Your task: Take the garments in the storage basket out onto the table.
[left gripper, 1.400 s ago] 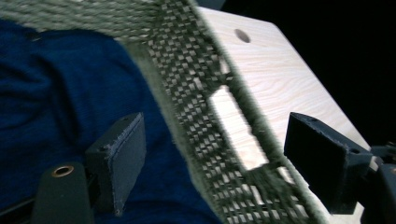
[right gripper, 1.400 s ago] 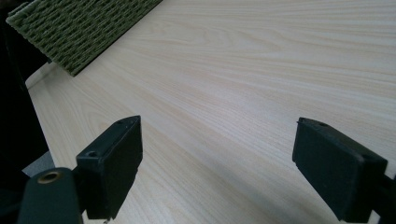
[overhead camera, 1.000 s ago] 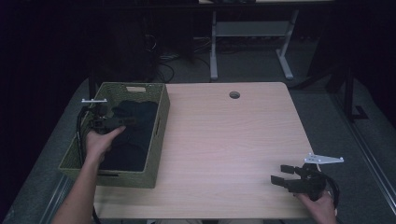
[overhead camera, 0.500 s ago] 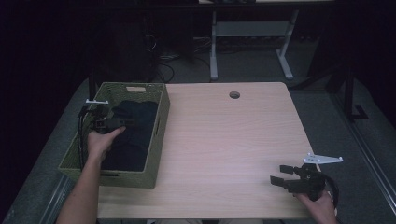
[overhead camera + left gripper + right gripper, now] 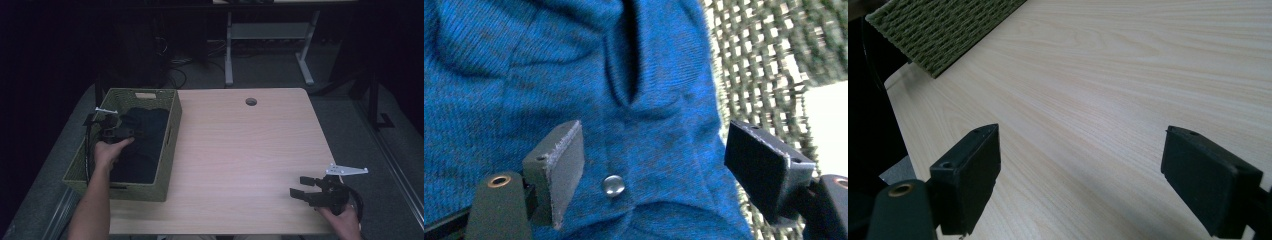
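One woven green basket (image 5: 169, 137) at left of frame, one blue knit garment (image 5: 142, 145) inside it, left gripper (image 5: 651, 165) jaws wide over the garment's one snap button (image 5: 613, 185), right gripper (image 5: 300, 189) jaws wide and empty at lower right, light wood table (image 5: 240, 150), dark room behind.

Blue knit garment (image 5: 524, 75), ribbed, with one small metal snap (image 5: 613, 185) showing; crumpled in loose folds. Lies inside green woven basket (image 5: 169, 130), filling most of its floor. Basket stands open-topped at the table's (image 5: 250, 165) left edge.
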Available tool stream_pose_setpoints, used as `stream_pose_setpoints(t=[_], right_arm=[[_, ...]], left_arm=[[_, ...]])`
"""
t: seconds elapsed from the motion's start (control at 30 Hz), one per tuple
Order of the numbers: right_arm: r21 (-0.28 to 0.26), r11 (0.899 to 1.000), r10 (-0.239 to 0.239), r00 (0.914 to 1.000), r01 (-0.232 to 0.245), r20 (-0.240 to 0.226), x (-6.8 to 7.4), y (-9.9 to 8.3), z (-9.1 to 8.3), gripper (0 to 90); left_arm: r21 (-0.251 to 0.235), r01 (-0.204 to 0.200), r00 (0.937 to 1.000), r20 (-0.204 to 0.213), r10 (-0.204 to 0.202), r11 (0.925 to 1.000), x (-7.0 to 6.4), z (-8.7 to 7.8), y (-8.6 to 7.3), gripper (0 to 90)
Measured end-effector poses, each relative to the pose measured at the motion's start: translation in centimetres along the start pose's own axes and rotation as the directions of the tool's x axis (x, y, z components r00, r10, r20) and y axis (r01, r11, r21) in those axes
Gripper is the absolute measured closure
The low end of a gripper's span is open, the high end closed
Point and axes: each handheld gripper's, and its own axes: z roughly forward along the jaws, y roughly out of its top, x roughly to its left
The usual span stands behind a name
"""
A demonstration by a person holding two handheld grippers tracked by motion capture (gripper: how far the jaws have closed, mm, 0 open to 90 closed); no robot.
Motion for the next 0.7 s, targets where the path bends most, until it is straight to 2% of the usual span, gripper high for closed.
stream_pose_setpoints(t=[0.23,0.4,0.47,0.5,0.53,0.63,0.7], right_arm=[[0.000,1.000,-0.001,1.0000,0.001,-0.003,0.0,0.0,0.0,15.7],[0.004,1.000,-0.002,1.0000,0.002,-0.006,0.0,0.0,0.0,15.7],[0.004,1.000,-0.003,1.0000,0.003,-0.006,0.1,0.0,0.0,15.7],[0.004,1.000,-0.004,1.0000,0.004,-0.006,0.1,0.0,0.0,15.8],[0.004,1.000,-0.005,1.0000,0.005,-0.005,0.1,0.0,0.0,15.8],[0.006,1.000,-0.007,1.0000,0.007,-0.006,0.1,0.0,0.0,15.9],[0.009,1.000,-0.009,0.9999,0.009,-0.007,0.2,0.0,0.1,15.9]], left_arm=[[0.092,0.028,0.9992,-0.031,-0.025,0.9954,0.5,1.1,-0.3,23.8],[0.117,0.034,0.9982,-0.052,-0.028,0.9925,0.6,1.5,-0.4,24.8],[0.127,0.008,0.9973,-0.074,0.001,0.9919,0.4,1.6,-0.5,29.0],[0.137,-0.029,0.9948,-0.093,0.042,0.9902,0.3,1.7,-0.5,30.9],[0.142,-0.043,0.9932,-0.101,0.058,0.9890,0.2,1.7,-0.5,35.8],[0.157,-0.094,0.9838,-0.137,0.116,0.9831,-0.2,1.9,-0.6,38.1],[0.173,-0.135,0.9729,-0.163,0.164,0.9756,-0.6,2.0,-0.7,41.5]])
